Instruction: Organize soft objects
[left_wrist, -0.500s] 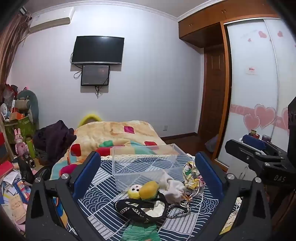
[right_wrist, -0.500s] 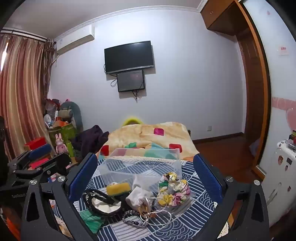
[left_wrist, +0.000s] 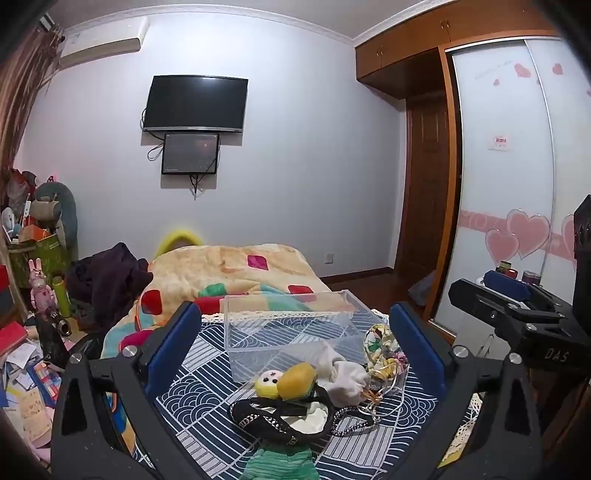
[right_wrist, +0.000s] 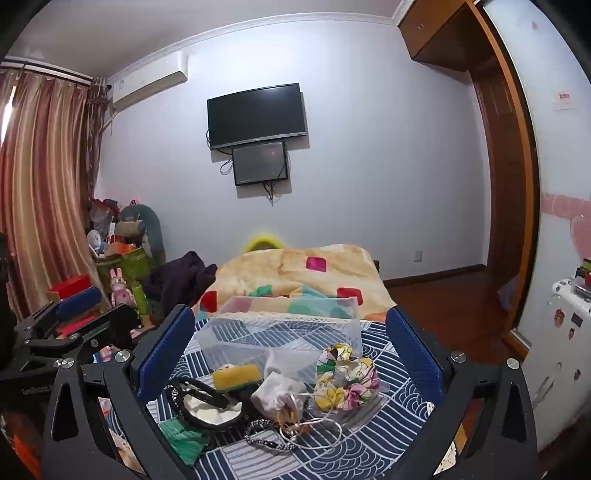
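Left wrist view
Left gripper (left_wrist: 295, 343): jaws spread wide, nothing between the blue pads, hovering above the near end of the patterned cloth
Clear plastic bin (left_wrist: 295, 328): sits on the blue-and-white patterned cloth (left_wrist: 207, 373), beyond the pile, with nothing visible inside
Soft pile: a yellow plush toy (left_wrist: 286, 380) lies just in front of the bin, touching a white cloth bundle (left_wrist: 345, 376) to its right; a floral scrunchie (left_wrist: 382, 350) rests by the bin's right corner
Black band (left_wrist: 273, 413): loops over a pale fabric piece, nearest the camera, with a green knit item (left_wrist: 280, 465) at the bottom edge
Right gripper (left_wrist: 517, 302): seen at the right edge, held apart from the pile

Right wrist view
Right gripper (right_wrist: 290, 347): jaws fully apart, holding nothing, the pile framed between the pads
Clear plastic bin (right_wrist: 280, 332): behind the pile on the patterned cloth
Pile: yellow plush toy (right_wrist: 236, 376) at left, white cloth bundle (right_wrist: 277, 398) in the middle, floral scrunchie (right_wrist: 345, 376) at right, a thin white cord (right_wrist: 325, 432) curling in front
Left gripper (right_wrist: 70, 317): at the left edge, off the cloth
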